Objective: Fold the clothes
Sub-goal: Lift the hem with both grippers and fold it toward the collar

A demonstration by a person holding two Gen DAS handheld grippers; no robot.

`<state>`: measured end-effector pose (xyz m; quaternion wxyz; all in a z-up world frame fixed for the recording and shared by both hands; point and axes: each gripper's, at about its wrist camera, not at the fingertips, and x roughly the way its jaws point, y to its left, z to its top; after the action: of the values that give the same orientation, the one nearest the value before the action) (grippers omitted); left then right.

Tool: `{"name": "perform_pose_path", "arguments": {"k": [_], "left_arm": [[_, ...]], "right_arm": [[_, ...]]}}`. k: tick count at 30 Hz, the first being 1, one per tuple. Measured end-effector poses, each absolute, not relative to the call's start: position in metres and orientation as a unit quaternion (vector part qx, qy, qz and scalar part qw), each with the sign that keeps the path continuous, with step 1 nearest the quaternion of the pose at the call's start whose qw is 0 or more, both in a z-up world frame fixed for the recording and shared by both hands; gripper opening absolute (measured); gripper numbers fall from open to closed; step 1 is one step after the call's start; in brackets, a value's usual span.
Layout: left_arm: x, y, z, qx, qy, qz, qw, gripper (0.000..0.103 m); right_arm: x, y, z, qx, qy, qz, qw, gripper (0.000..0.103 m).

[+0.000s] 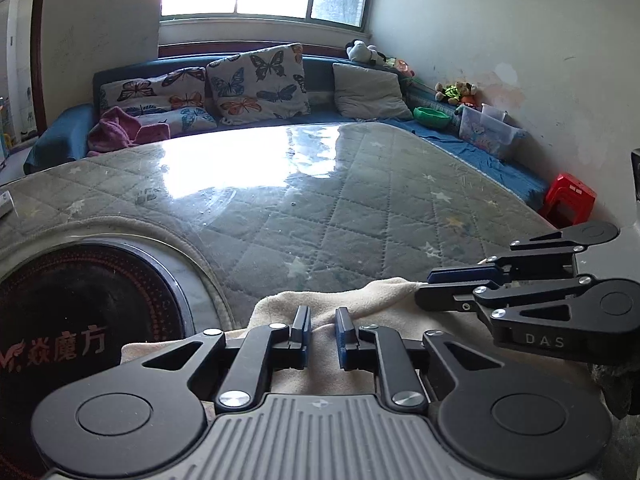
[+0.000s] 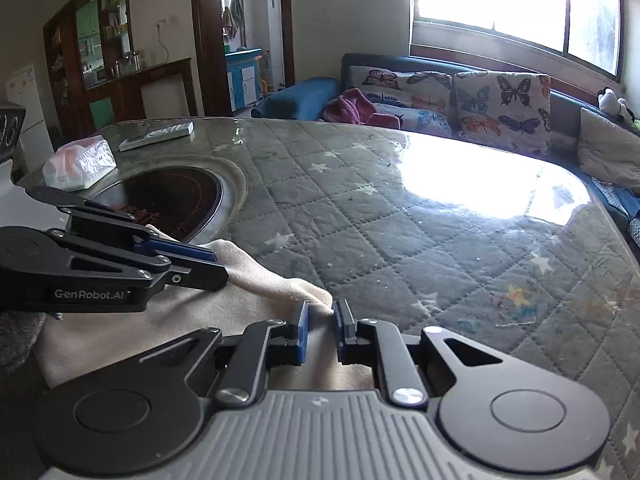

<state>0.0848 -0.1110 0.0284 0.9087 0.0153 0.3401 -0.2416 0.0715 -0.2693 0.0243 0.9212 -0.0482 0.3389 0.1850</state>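
Observation:
A cream fleece garment (image 1: 344, 300) lies at the near edge of the table with its grey quilted cover under glass (image 1: 360, 200). My left gripper (image 1: 322, 318) sits over the garment's far edge with its jaws a little apart and cloth between the blue pads. My right gripper (image 2: 322, 312) is likewise slightly open around the garment's edge (image 2: 280, 280). Each gripper shows in the other's view, the right one (image 1: 436, 284) and the left one (image 2: 218, 266), both low on the cloth. Whether the pads pinch the cloth is unclear.
A round black cooktop (image 1: 80, 312) is set into the table at the left. A tissue pack (image 2: 80, 164) and a remote (image 2: 158, 136) lie at the table's far left. A sofa with butterfly cushions (image 1: 256, 80) and a red stool (image 1: 568, 200) stand beyond.

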Motion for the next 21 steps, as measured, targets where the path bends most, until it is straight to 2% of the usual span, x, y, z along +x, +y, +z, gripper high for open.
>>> {"name": "perform_pose_path", "arguments": {"k": [9,21], "left_arm": [[0.04,-0.101,0.043,0.027,0.307,-0.249,0.918,0.016],[-0.01,-0.077,0.029,0.005,0.32,-0.224,0.921,0.016]], "right_arm": [[0.02,-0.282,0.042,-0.058,0.316,0.214,0.923,0.012],[-0.02,-0.293,0.016,-0.039,0.309,0.208,0.927,0.011]]}}
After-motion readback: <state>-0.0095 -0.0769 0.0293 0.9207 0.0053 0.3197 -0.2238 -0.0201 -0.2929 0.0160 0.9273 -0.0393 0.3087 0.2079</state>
